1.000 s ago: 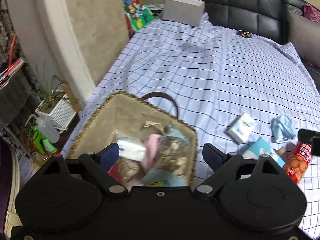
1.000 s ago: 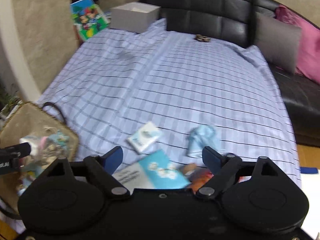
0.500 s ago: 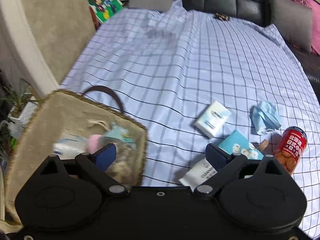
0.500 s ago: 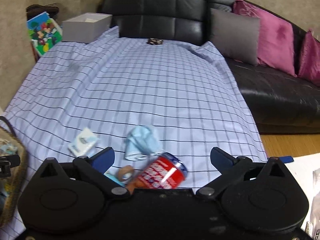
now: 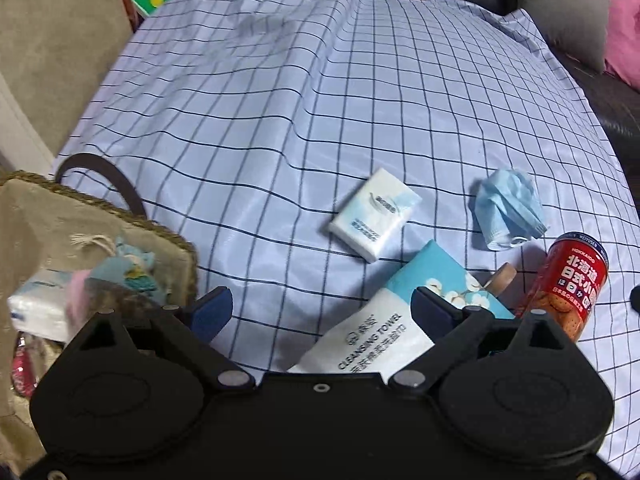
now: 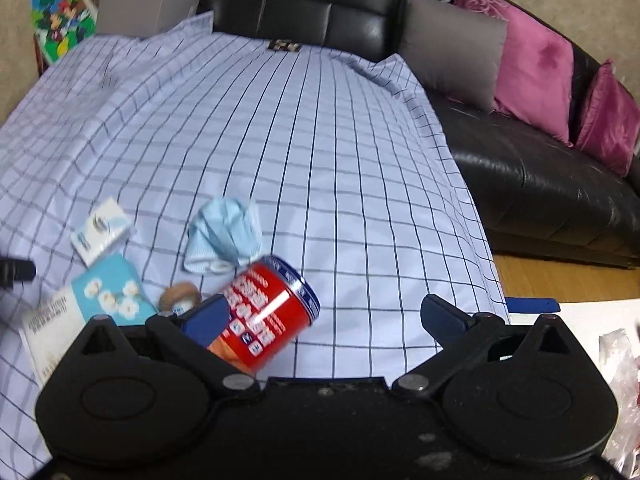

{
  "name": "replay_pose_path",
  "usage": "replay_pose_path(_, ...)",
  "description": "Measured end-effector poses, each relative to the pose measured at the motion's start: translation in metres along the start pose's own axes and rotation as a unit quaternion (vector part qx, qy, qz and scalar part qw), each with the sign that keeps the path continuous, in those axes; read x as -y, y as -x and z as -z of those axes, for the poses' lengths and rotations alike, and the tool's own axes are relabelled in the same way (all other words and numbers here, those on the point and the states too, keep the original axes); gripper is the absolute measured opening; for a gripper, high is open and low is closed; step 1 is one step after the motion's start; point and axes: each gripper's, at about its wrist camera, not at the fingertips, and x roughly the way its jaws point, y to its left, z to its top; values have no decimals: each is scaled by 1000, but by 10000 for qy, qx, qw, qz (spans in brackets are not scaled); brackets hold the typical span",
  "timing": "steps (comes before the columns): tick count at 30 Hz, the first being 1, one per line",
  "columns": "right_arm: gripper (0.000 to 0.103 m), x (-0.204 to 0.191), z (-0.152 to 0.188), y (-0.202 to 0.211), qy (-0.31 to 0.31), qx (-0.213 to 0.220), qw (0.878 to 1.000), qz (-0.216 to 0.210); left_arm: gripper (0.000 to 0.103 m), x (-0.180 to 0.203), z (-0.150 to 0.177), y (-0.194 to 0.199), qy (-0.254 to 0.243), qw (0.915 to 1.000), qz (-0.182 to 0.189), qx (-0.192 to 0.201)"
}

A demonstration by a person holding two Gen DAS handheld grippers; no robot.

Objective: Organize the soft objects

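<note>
On the blue checked sheet [image 5: 280,120] lie a white tissue pack [image 5: 376,214], a crumpled blue face mask [image 5: 508,208], a teal and white cleansing towel pack [image 5: 384,320] and a red biscuit can [image 5: 572,284]. My left gripper [image 5: 322,310] hangs open above the sheet, with the towel pack's end under its right finger. My right gripper [image 6: 326,316] stands wide open. The red can [image 6: 268,312] lies tilted beside its left finger, untouched. In the right wrist view the mask [image 6: 224,236] and the tissue pack [image 6: 102,230] lie further ahead.
A woven basket [image 5: 100,216] with a brown handle sits at the sheet's left edge, holding tissue packs and other soft items. A small brown object [image 6: 180,296] lies by the can. A black sofa [image 6: 540,184] with grey and pink cushions runs along the right. A grey box [image 6: 148,8] stands at the far end.
Both grippers swung right and sank toward the sheet. The basket slid to the left edge of the left view. The can came up beside the right gripper's left finger, and both jaws widened.
</note>
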Motion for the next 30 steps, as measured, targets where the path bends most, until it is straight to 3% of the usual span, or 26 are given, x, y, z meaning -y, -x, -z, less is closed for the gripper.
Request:
replay_pose_path(5,102,1,11,-14,214,-194,9996,43,93,4,-4,-6,40,9999,122,-100)
replay_pose_path(10,97,6,9,-26,-4,-451,9990,-24,93,6,-9,-13,146,9996,159,-172)
replay_pose_path(16,96,-7,-14,-23,-33,-254,9996,-100,93,10,-12,-18,138,9995,198,-223)
replay_pose_path(21,96,-46,-27,-26,984,5,9950,-192,93,4,-12,-20,154,9996,88,-212)
replay_pose_path(25,96,-85,-20,-35,2189,188,9755,-112,93,-4,-14,-18,159,9997,-121,-110)
replay_pose_path(30,96,-108,-11,-52,2684,-81,9630,-213,93,-13,-14,-17,216,9996,-134,-84)
